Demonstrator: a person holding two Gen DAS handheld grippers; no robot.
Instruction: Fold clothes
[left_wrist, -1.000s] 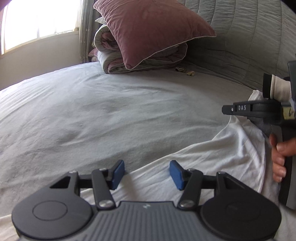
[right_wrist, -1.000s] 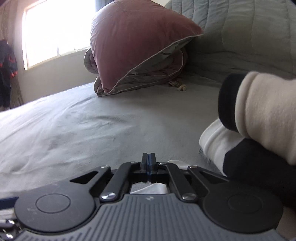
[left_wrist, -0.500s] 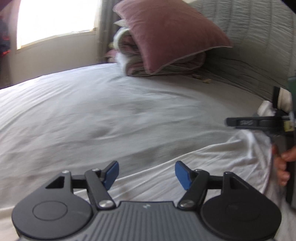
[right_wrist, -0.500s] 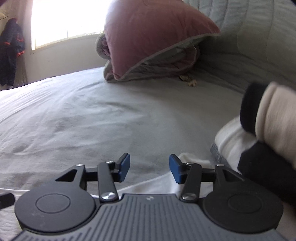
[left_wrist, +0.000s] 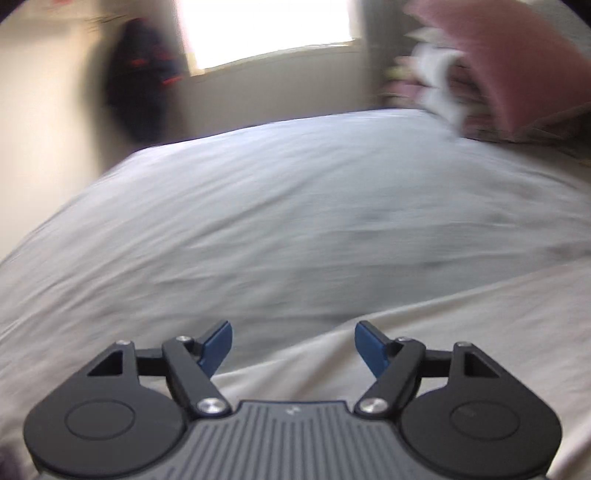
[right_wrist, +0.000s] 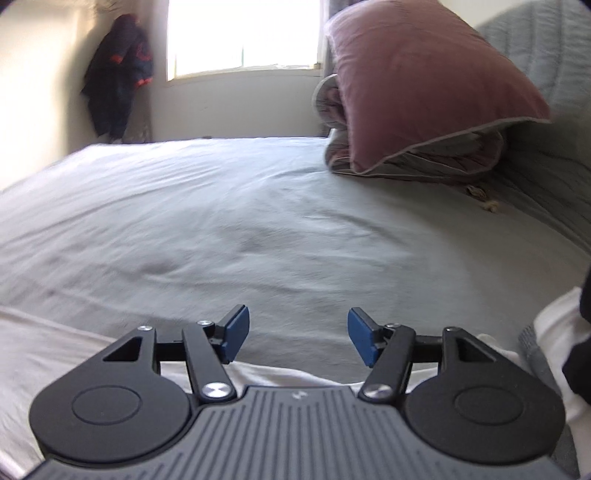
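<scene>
Both grippers are over the bed now, and neither has hold of anything. The left gripper (left_wrist: 293, 347) sits at the bottom of its frame, blue pads (left_wrist: 216, 347) spread wide; its jaws have just been opening and nothing lies between them. The white garment (left_wrist: 461, 343) spreads flat across the lower right of that view, its edge running up toward the right border, on the pale grey bedsheet (left_wrist: 295, 206). This view is heavily blurred.

Over to the right gripper (right_wrist: 298, 338): jaws well apart too, just been opening, only bare sheet showing in the gap. The white garment (right_wrist: 55, 347) lies along the lower left here and passes under the tool body. At the far right edge sits a stack of folded white and dark cloth (right_wrist: 554, 325). A dusty-pink pillow (right_wrist: 424, 81) leans on rolled bedding in the upper right, a bright window (right_wrist: 242, 37) sits top centre, and a dark jacket (right_wrist: 118, 74) hangs in the upper left.
</scene>
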